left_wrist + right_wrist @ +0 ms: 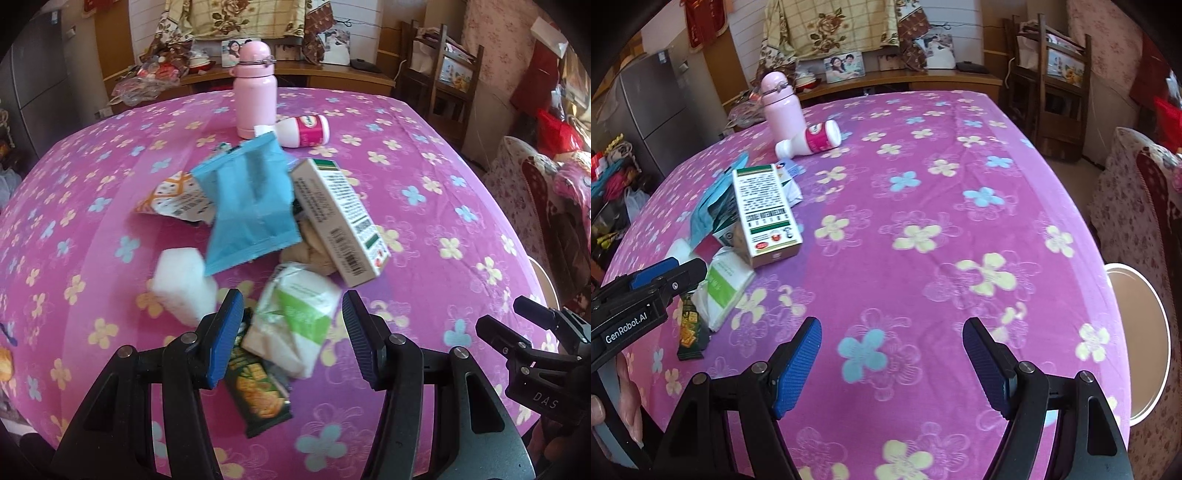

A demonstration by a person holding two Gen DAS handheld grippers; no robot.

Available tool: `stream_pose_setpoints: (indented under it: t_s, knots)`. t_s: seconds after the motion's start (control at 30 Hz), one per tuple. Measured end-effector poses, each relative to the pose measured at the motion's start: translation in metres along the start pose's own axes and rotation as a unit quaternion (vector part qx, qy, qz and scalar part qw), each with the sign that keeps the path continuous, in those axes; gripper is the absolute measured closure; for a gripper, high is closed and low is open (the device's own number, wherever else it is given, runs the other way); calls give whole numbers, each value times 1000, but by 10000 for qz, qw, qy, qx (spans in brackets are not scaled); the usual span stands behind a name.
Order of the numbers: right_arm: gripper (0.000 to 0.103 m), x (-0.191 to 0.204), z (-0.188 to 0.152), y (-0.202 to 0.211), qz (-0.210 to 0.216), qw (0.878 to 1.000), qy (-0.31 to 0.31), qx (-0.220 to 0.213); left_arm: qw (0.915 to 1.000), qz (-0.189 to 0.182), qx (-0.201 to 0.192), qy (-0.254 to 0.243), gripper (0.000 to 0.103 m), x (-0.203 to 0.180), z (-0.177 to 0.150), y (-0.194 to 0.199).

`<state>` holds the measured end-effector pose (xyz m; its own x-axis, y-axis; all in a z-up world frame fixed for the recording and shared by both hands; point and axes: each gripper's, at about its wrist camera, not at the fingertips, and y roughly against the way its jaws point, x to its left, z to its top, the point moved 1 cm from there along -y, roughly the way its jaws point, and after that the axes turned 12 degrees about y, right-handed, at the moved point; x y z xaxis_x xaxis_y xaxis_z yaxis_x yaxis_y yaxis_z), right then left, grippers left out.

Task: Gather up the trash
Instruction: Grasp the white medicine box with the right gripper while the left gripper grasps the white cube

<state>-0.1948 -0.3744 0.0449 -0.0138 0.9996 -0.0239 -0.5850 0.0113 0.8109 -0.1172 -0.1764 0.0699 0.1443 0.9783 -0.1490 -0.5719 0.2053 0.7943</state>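
Surface (923,166) covered in a pink floral cloth; its right and far edges show in the right wrist view, with a round white-rimmed bin (1141,343) just beyond the right edge. The right half of the cloth is bare, giving wide room there.

Trash sits in a loose heap left of centre: blue wrapper (251,199), long axis running near-to-far, lying over the others; white and green box (341,218) leaning on the heap, long axis slanting from far-left to near-right; white foam block (183,284) at the heap's left; green and white tissue pack (295,314); dark green snack wrapper (258,395) nearest the camera.

Behind the heap a pink bottle (256,92) stands upright; a white bottle with a pink label (304,131) lies on its side beside it.

Left gripper (291,332): fingers apart, above the tissue pack, nothing gripped. Right gripper (892,365): fingers spread wide over bare cloth, empty.
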Motion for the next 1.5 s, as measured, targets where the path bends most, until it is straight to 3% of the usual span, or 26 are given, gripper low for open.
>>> stream_pose_setpoints:
  t_s: [0.37,0.7,0.77,1.03,1.23,1.27,1.3,1.33,1.37,1.5]
  knots:
    - [26,17,14,-11,192,9997,140,47,9999,132,75,54,49,27,3,-2]
    - [26,39,54,-32,861,9956,356,-14,9970,-517,448,363,48,76,17,0]
    - [26,46,63,-39,1010,9939,434,-25,9962,-587,501,395,44,83,20,-2]
    - [26,60,101,-67,1202,9905,662,-33,9955,-507,588,542,40,93,30,-28]
    - [26,61,119,-92,1447,9874,639,61,9972,-472,415,407,41,88,35,-38]
    - [27,61,120,-95,1489,9869,605,100,9969,-533,369,443,46,88,36,-37]
    - [36,60,120,-101,1639,9852,475,153,9966,-589,357,460,53,89,37,-37]
    - [45,59,119,-102,1835,9823,360,131,9963,-611,383,462,70,89,38,-37]
    - [50,59,118,-103,1953,9802,298,110,9962,-606,427,463,77,89,38,-37]
    - [50,58,110,-84,1818,9826,349,-141,9961,-650,337,500,77,92,39,-23]
